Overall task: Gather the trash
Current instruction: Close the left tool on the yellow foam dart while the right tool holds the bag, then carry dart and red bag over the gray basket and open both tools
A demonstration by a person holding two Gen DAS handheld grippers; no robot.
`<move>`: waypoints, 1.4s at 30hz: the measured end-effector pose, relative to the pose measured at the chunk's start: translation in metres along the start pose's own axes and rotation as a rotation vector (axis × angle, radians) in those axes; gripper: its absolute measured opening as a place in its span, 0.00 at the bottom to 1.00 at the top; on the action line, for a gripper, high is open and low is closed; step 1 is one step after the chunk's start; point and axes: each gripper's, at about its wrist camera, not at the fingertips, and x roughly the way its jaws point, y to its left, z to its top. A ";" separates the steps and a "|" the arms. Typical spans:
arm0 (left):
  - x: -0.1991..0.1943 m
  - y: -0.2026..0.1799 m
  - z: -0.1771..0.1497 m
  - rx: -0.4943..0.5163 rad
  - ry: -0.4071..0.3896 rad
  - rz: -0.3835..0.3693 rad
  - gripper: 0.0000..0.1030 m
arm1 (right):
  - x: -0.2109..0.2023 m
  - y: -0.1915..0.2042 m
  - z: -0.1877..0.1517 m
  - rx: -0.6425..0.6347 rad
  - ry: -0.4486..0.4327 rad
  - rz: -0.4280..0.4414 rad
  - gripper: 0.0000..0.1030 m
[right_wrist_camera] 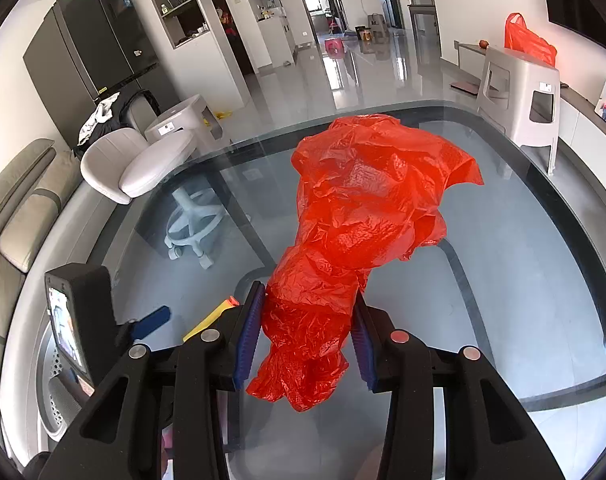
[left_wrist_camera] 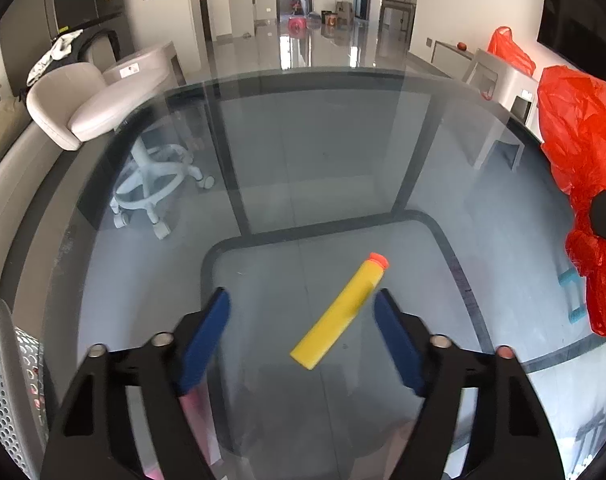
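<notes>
Left wrist view first: the left gripper (left_wrist_camera: 301,300) is spread wide, blue pads well apart, holding nothing, poised above the glass table (left_wrist_camera: 323,152). Lying on the glass between those pads is a yellow foam dart (left_wrist_camera: 340,316) with an orange tip, set on a slant, tip pointing up and to the right, its upper part close to the right-hand pad, though whether the pad touches it I cannot tell. Over at the right edge of this view, a crumpled red plastic bag (left_wrist_camera: 583,152) bulges in, with a dark piece of the other gripper in front of it. Through the glass there's a white swivel chair (left_wrist_camera: 79,108) off to the left, and a grey stool (left_wrist_camera: 499,76) stands beyond the far right edge of the table. Now the right wrist view: the right gripper (right_wrist_camera: 307,292) is pinched in on the red plastic bag (right_wrist_camera: 363,208), the crinkled neck squeezed between both blue pads, the bulk billowing up and forward over the table (right_wrist_camera: 523,280) and a tail hanging below the fingers. Down at the left, the left gripper (right_wrist_camera: 155,318) shows as a black body with one blue pad sticking out, and just beside it a sliver of the yellow dart (right_wrist_camera: 211,318), orange tip peeking out by the right gripper's left finger. Another red bag (right_wrist_camera: 527,40) sits beyond the grey stool (right_wrist_camera: 519,96), far right.
</notes>
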 end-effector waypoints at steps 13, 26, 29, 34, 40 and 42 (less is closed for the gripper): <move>-0.026 0.001 -0.013 0.006 -0.044 -0.054 0.12 | 0.008 0.008 -0.001 -0.025 0.017 -0.015 0.39; -0.134 0.076 -0.036 -0.073 -0.233 0.144 0.12 | 0.007 0.069 -0.010 -0.100 0.008 0.075 0.39; -0.153 0.099 -0.048 -0.110 -0.239 0.172 0.12 | 0.006 0.096 -0.017 -0.143 0.001 0.104 0.39; -0.175 0.141 -0.074 -0.188 -0.233 0.245 0.12 | 0.006 0.140 -0.031 -0.199 0.016 0.171 0.39; -0.190 0.191 -0.103 -0.267 -0.221 0.330 0.12 | 0.012 0.200 -0.049 -0.278 0.054 0.272 0.39; -0.196 0.208 -0.113 -0.290 -0.221 0.356 0.12 | 0.016 0.222 -0.058 -0.303 0.069 0.300 0.39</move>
